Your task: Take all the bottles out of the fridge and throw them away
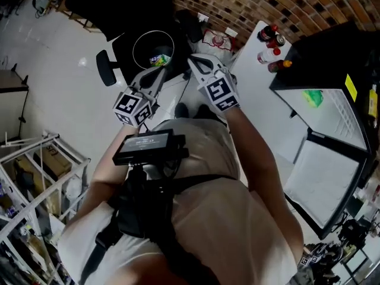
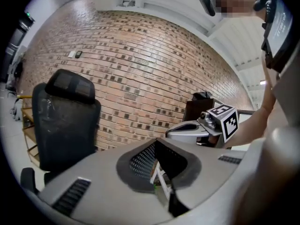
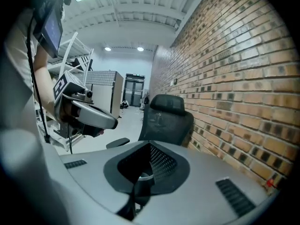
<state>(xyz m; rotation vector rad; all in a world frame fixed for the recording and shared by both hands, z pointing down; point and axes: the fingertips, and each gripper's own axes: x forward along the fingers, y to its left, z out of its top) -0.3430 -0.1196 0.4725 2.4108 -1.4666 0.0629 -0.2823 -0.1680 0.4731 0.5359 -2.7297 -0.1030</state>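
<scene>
Bottles [image 1: 270,45] stand in a small cluster at the far end of the white tabletop [image 1: 261,105], just beside the open fridge [image 1: 332,58]. Several have red caps, one is dark and one is clear. A green item [image 1: 313,97] lies inside the fridge; whether it is a bottle cannot be told. Something colourful lies in the round bin [image 1: 138,40] on the floor ahead.

Left hand-held gripper [image 1: 161,71]: jaws together, with nothing to be made out between them. Right hand-held gripper [image 1: 193,60]: jaws fully closed and empty. Both point toward the bin, well apart from the bottles.

Handling, judged from appearance:
- The bottles look like small plastic drink bottles, so they are probably light.
- Walls are likely thin and will yield under hard clamping.
- Round, smooth sides may slip or roll between flat pads.
- Neighbours stand close together, so a wide approach may knock one over.

Recommended hold: close across the body slightly above the middle, or on the neck just below the cap, where the plastic is stiffest. Take the outermost bottle first.
</scene>
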